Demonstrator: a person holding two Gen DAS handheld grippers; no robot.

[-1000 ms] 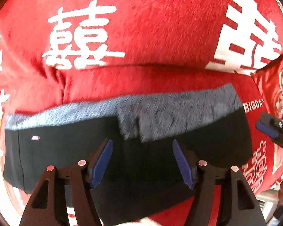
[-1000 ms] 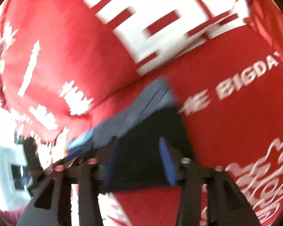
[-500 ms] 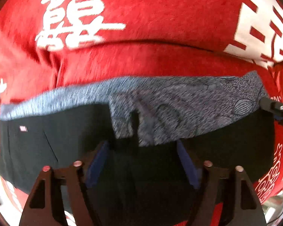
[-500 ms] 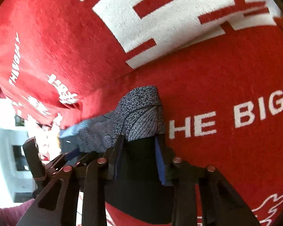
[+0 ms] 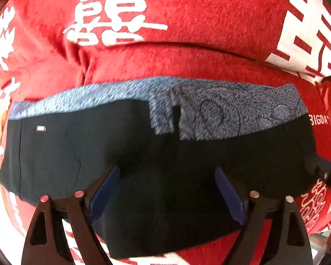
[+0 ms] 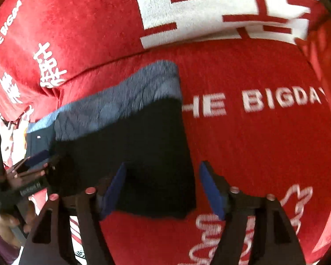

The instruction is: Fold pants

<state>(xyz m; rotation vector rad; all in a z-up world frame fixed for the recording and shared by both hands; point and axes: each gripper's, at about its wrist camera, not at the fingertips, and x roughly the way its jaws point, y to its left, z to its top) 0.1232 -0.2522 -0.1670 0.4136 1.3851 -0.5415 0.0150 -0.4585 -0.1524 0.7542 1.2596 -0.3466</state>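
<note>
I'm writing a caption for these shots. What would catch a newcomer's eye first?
The bright red blanket with big white characters fills both views. Lying across it are the dark folded pants, their blue-grey patterned waistband along the far edge. The left hand-held gripper and right hand-held gripper sit over the pants, jaws opening, pads off the cloth.

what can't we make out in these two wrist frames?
- Near edge of the black pants: left wrist view, hidden behind the left hand-held gripper, whose jaws are opening.
- Small label: too small to read.
- Patterned band: right wrist view, motion-blurred.
- Red blanket lettering: cut off at the frame edge.
</note>
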